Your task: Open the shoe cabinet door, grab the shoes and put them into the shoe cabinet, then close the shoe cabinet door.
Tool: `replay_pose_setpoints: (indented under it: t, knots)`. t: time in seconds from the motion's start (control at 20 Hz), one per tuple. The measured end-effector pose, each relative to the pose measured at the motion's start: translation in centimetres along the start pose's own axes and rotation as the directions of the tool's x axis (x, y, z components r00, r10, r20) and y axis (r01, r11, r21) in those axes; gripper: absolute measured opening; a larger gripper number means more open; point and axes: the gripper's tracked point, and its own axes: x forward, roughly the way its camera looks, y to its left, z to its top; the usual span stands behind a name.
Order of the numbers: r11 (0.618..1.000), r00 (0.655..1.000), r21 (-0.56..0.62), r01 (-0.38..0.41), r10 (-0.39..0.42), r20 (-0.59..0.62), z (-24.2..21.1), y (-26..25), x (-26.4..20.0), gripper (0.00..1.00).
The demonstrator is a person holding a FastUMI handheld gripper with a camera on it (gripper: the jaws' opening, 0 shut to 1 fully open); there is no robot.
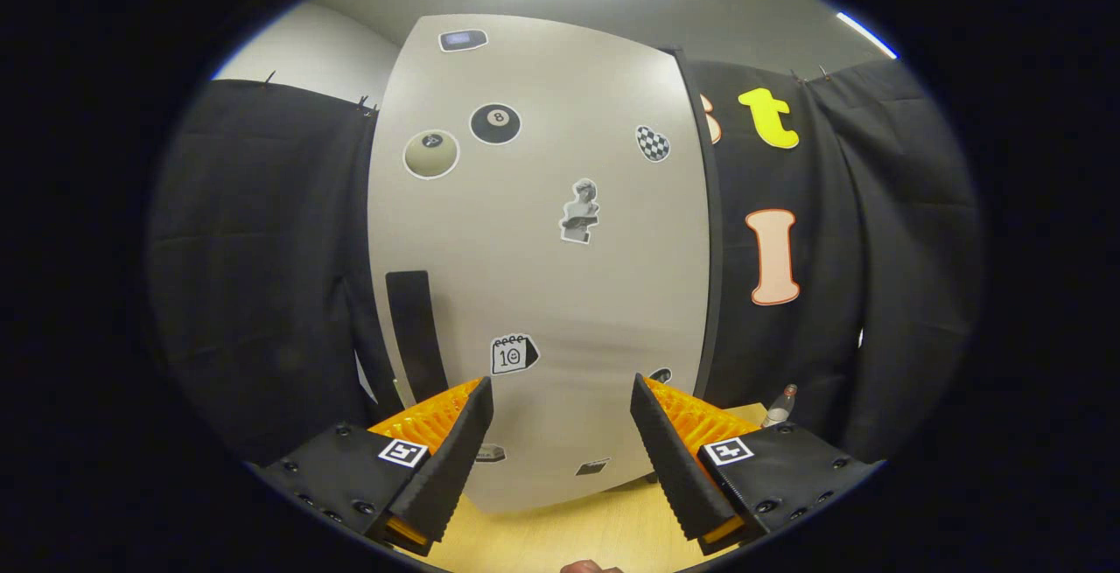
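I am looking straight at the shoe cabinet door (542,258), a pale panel standing upright beyond the fingers and facing me. It is lying flat across the front with a dark edge (713,232) running down its right side; I cannot tell whether it is fully closed. Stickers are dotting it: an eight ball (495,123), a pale ball (431,154), a checkered heart (653,143), a bust figure (579,211) and a calendar sticker (513,353). A black vertical handle strip (416,335) is sitting low on the door's left, just above and beyond the left finger.

The gripper (560,398) is hanging wide open, holding nothing; the door's lower middle is showing in the gap between the jaws, apart from both fingers. The calendar sticker is appearing just above the left fingertip.

Below the jaws a light wooden surface (560,534) is running up to the door's foot. A small bottle (779,407) is standing beyond the right finger, by the black cloth wall (262,276).
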Motion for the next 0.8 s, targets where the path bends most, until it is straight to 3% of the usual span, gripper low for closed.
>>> replay_pose_setpoints:
  t: [0.2,0.8]
  knots:
    - [1.000,1.000,0.016,0.020,-0.020,0.008,-0.4,-0.5,0.0,0.98]
    - [0.998,0.999,0.028,-0.049,0.049,0.016,-0.1,2.9,-0.5,0.98]
